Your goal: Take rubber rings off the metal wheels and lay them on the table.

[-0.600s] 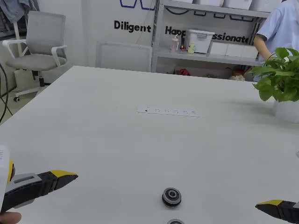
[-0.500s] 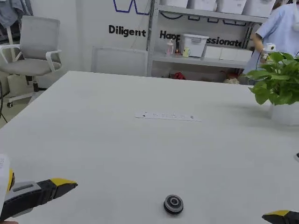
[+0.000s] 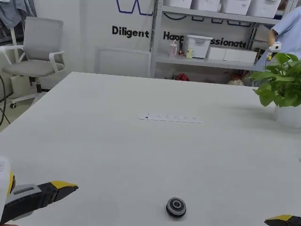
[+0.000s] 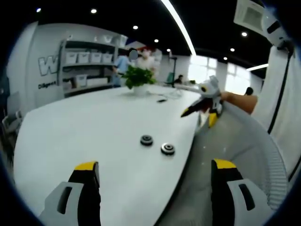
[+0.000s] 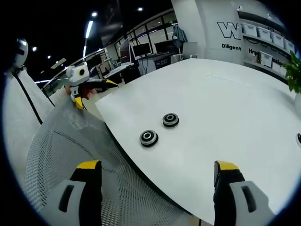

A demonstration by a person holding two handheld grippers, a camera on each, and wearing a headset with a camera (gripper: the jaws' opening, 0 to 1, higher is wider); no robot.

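Head view: I see one metal wheel point(image 3: 176, 207), its rubber ring point(image 3: 169, 208) on, at bottom centre of the table point(image 3: 141, 150). The left gripper point(image 3: 59, 188) is lower left and the right gripper point(image 3: 281, 219) is in the lower right corner.

Left gripper view: its jaws gape wide, empty. That wheel and a second wheel point(image 4: 168, 149) lie mid-frame.

Right gripper view: its jaws are wide apart, empty, with both wheels left of centre.

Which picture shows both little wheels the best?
The right gripper view: the edge wheel and the inner wheel look biggest and clearest there. The left gripper view shows both too, but smaller. The head view has the inner wheel low down, near its bottom edge.
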